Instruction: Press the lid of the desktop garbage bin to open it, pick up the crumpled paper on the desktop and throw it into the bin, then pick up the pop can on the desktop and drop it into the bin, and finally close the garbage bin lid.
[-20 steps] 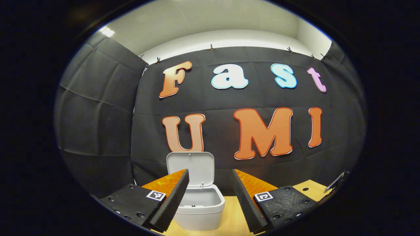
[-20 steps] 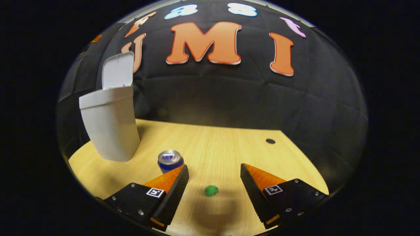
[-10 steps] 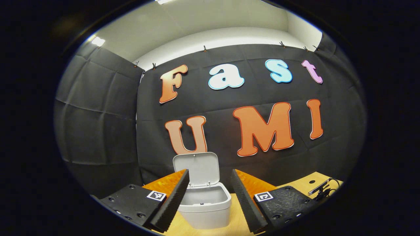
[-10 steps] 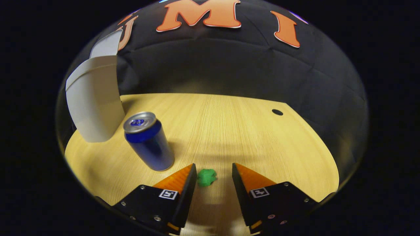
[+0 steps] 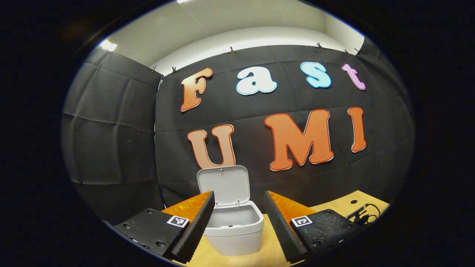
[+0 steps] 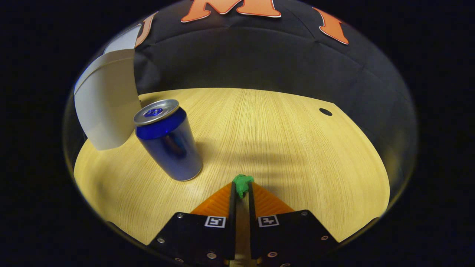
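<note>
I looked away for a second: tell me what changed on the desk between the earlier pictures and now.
The right gripper came down toward the desk and closed its fingers on the green crumpled paper, which lay free between them a second ago. The left gripper stayed open, facing the bin; its lid stayed up, and the blue can stayed upright.

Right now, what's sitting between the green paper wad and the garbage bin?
The blue pop can, upright on the desk, in the right gripper view, between the paper wad and the bin.

One bin (image 5: 234, 226), one pop can (image 6: 169, 139), one crumpled paper (image 6: 242, 184)
</note>
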`<state>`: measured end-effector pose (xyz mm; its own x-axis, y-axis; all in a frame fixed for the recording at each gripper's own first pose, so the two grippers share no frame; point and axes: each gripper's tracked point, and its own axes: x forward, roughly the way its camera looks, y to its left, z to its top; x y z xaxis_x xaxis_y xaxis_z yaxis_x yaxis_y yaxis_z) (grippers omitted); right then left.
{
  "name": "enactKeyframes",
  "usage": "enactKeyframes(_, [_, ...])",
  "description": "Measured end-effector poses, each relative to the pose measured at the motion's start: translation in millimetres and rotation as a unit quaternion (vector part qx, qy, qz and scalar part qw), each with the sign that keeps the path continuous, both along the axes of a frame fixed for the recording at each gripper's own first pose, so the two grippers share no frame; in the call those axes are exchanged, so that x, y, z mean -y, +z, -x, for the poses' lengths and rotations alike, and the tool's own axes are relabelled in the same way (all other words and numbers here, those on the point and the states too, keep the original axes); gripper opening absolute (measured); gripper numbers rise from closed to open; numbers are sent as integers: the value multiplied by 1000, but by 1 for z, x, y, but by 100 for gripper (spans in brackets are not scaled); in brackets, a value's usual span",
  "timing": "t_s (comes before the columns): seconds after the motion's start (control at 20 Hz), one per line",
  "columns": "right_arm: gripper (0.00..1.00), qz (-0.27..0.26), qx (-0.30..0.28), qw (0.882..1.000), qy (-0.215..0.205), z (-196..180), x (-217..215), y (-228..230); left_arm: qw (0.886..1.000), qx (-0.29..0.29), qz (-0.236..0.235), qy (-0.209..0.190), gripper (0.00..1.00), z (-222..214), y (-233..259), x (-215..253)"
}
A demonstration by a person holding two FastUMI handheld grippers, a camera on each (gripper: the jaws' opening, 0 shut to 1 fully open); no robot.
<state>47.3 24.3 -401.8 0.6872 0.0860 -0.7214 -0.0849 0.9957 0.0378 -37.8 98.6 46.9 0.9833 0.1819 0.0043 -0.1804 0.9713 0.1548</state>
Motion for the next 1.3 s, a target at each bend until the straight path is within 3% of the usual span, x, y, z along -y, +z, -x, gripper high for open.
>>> enactKeyframes(0.2, [10, -21, 24, 999, -14, -5, 5, 28, 1000, -2, 3, -6, 84, 0, -3, 1])
enactKeyframes(0.4, [10, -32, 95, 995, -13, -21, 3, 96, 1000, 3, 13, -10, 84, 0, -5, -3])
enactKeyframes(0.8, [9, -64, 250, 966, 4, -46, -30, 265, 999, 16, 40, 7, 84, 3, -12, -30])
enactKeyframes(1.05, [9, -106, 308, 944, 50, -61, -93, 344, 998, 22, 54, 31, 84, 10, -19, -57])
enactKeyframes(1.15, [9, -118, 314, 939, 75, -63, -124, 358, 997, 25, 56, 44, 89, 17, -18, -71])
enactKeyframes(1.3, [9, -134, 309, 936, 105, -71, -168, 370, 996, 29, 56, 63, 84, 27, -17, -93])
